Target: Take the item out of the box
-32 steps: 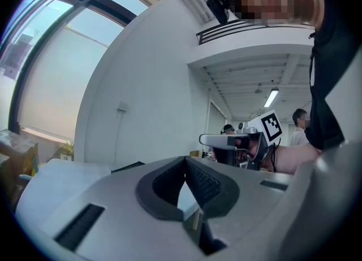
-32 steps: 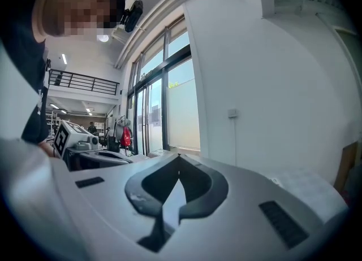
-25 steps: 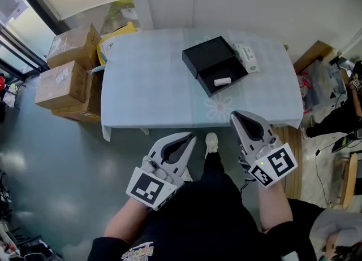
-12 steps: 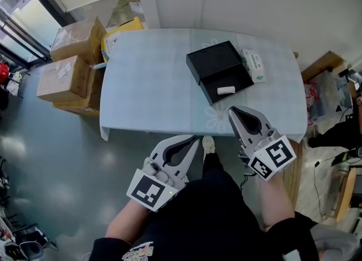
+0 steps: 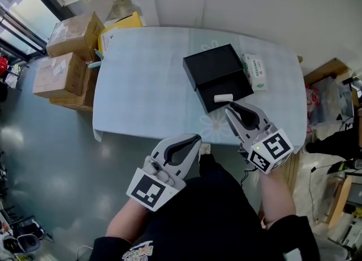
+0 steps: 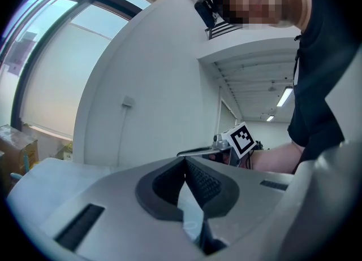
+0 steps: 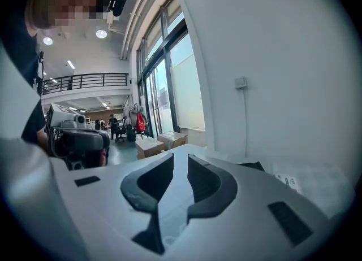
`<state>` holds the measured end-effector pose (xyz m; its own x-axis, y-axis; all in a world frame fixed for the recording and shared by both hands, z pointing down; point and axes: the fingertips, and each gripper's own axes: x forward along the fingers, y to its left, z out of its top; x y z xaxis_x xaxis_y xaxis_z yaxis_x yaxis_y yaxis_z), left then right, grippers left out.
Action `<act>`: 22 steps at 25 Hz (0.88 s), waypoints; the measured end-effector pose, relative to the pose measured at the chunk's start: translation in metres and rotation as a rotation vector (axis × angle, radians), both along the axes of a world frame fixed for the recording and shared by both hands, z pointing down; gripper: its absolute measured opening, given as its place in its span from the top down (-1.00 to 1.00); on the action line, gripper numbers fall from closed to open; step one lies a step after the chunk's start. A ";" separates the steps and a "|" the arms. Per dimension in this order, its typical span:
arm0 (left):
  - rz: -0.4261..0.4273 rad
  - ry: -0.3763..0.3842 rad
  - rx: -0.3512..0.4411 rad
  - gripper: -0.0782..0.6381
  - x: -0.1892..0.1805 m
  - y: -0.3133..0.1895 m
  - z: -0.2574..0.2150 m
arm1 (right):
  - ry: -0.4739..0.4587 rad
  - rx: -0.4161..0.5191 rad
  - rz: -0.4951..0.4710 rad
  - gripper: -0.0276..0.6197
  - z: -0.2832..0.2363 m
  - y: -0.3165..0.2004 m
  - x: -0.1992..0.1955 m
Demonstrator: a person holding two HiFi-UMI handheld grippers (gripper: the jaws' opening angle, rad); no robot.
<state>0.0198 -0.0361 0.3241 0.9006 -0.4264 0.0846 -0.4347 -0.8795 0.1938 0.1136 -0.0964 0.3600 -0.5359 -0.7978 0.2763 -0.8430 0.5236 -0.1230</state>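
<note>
Head view: the small white item (image 5: 223, 97) lies in the open black box (image 5: 212, 65) on the table (image 5: 141, 85), just ahead of the right gripper (image 5: 231, 107), which should widen and come down squarely over it. The left gripper (image 5: 194, 139) hangs near the table edge.

Left gripper view: jaws together, empty.

Right gripper view: jaws have just been opening, slightly apart, nothing between; the item is hidden here.
</note>
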 end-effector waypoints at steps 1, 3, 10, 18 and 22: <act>-0.004 -0.001 -0.004 0.76 0.003 -0.004 0.001 | 0.010 -0.009 -0.009 0.69 0.004 -0.005 0.003; -0.012 -0.001 -0.010 0.76 0.010 -0.012 0.004 | 0.034 -0.026 -0.028 0.66 0.015 -0.014 0.010; -0.047 -0.015 -0.034 0.76 0.029 -0.039 0.011 | 0.148 -0.120 -0.147 0.56 0.060 -0.048 0.028; -0.103 -0.031 -0.068 0.76 0.043 -0.061 0.022 | 0.290 -0.248 -0.348 0.42 0.124 -0.074 0.036; -0.135 -0.037 -0.082 0.76 0.051 -0.068 0.026 | 0.393 -0.336 -0.478 0.39 0.159 -0.078 0.042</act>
